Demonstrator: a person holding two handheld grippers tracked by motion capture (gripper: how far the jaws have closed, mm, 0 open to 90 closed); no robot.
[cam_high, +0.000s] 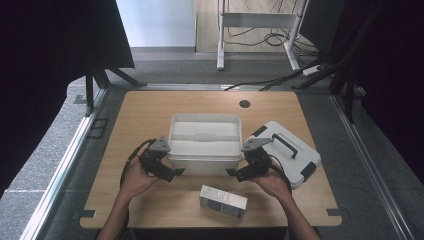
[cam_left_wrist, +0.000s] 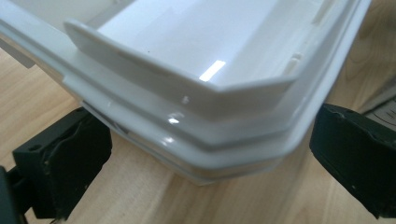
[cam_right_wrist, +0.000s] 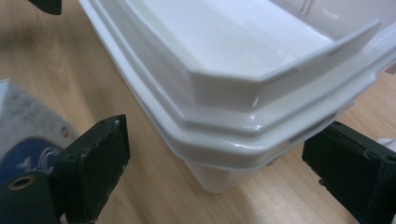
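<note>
A white tub (cam_high: 205, 145) sits open near the middle of the wooden desk (cam_high: 150, 115), with a white inner tray resting inside it. The left hand-held gripper (cam_high: 176, 172) is at the tub's near left corner, and the right hand-held gripper (cam_high: 231, 172) is at its near right corner, each held in one of the person's hands. In the left gripper view the tub's corner (cam_left_wrist: 210, 154) lies between the two black jaws, which stand wide apart with desk showing on either side of the rim; the pads do not press on the plastic, so this hand-held gripper is open. The right gripper view shows the same at the other corner (cam_right_wrist: 219, 149): the jaws are spread to either side of the tub, clear of its wall, so the right hand-held gripper (cam_right_wrist: 215, 177) is open too. The tub's lid (cam_high: 287, 150), white with a dark handle and dark clips, lies flat on the desk just to the right of the tub, behind the right hand. A small box (cam_high: 223, 201) lies on the desk near the front edge, between the two forearms.
</note>
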